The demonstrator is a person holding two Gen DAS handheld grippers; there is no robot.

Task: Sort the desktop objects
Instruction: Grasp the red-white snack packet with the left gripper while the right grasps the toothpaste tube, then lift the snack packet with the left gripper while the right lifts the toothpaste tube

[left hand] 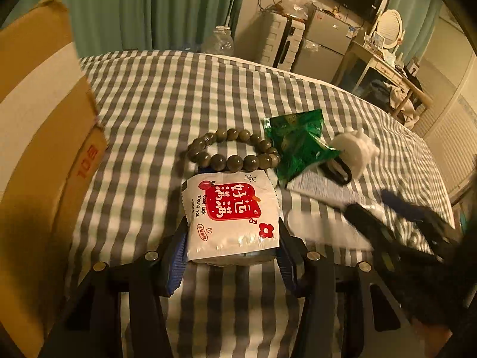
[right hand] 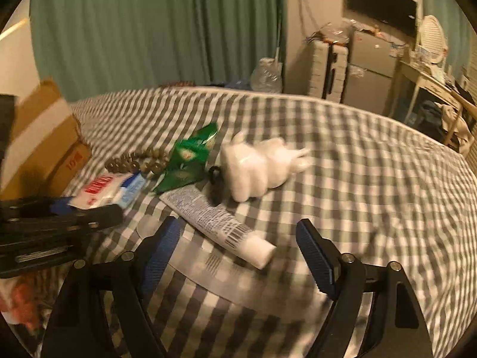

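The white tissue pack (left hand: 231,217) with the red label looks light, soft and slick in its film, so I judge a squeeze across its short sides best. It lies near the middle of the checked bedspread (left hand: 167,104), just below the bead bracelet (left hand: 232,149), and my left gripper (left hand: 231,238) has its blue pads against both sides of it, grasping the pack. The white tube (right hand: 220,223) looks light and squashy, stiffer at the cap; it lies slantwise ahead of my right gripper (right hand: 238,256), whose jaws stand apart, gripping nothing. The cardboard box (left hand: 35,137) sits at the bedspread's left edge.
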